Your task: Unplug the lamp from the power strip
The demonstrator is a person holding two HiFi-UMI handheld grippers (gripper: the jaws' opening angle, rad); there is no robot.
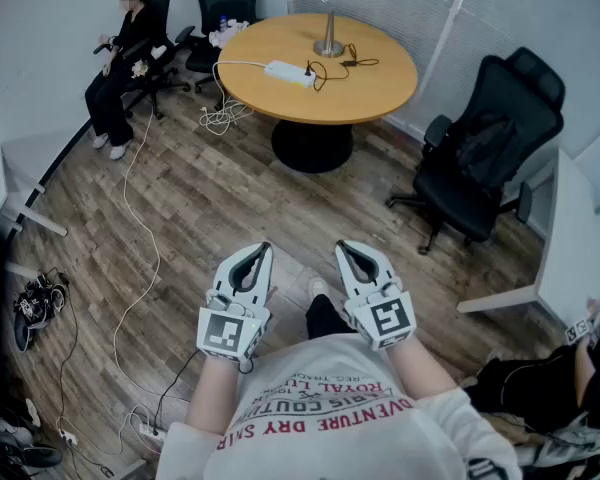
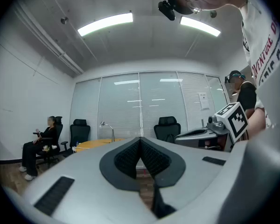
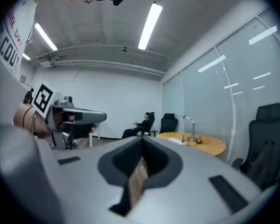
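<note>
Approach step, nothing grasped yet. The left hand-held gripper (image 1: 265,248) and right hand-held gripper (image 1: 342,246) are both held in front of the person's torso, well apart from the table (image 1: 380,93). Each one's own view shows its jaws pressed together with nothing between them.

The lamp (image 1: 329,30) stands upright near the far middle of the table. The white power strip (image 1: 290,72) lies on the table just to the lamp's left, nearer the table's left edge. A thin black cord (image 1: 321,74) loops on the table between the lamp base and the strip's near end. The plug itself is too small to make out from here. A white cable (image 1: 132,183) drops off the table's left side onto the floor.

To do it well, the person likely needs to walk up to the table's near edge and open both pairs of jaws. One hand-held gripper should pin the strip flat on the table. The other should take the plug body, not the cord, and pull straight out. The strip looks light, so it will probably slide or lift if left unpinned. A tug on the cord could also tip the lamp. A black chair (image 1: 490,153) stands right of the table and a seated person (image 1: 120,63) is left of it, so the front approach looks clear.
</note>
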